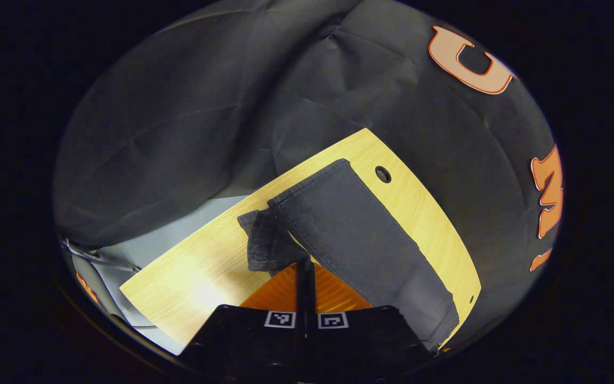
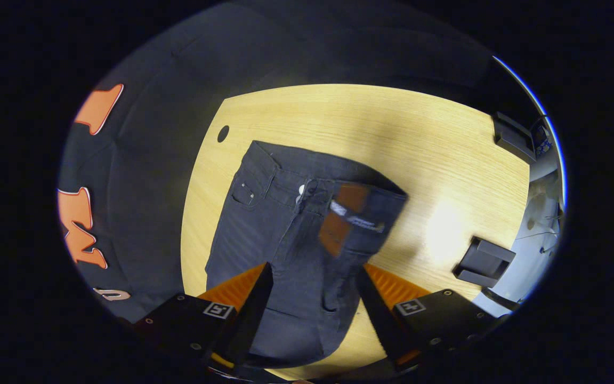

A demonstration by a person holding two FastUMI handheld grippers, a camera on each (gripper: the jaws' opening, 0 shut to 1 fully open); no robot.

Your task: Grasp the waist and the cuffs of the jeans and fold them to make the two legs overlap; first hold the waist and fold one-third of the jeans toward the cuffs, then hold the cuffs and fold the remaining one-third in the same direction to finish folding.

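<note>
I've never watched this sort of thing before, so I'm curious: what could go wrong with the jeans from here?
1. The left claw pinches only a small bunch of cuff; the fabric could slip free when pulled.
2. The right claw is open over the jeans, nothing gripped; a corner of the waist already flops over, so it may grab unevenly.
3. The jeans lie near the table edge and could slide off.

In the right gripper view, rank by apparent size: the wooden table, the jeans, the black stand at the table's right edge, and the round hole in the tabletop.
1. wooden table
2. jeans
3. black stand
4. round hole

The jeans lie closer to the camera than the stand and the hole, which inflates their apparent size, but the gaps are wide enough to rank.
</note>
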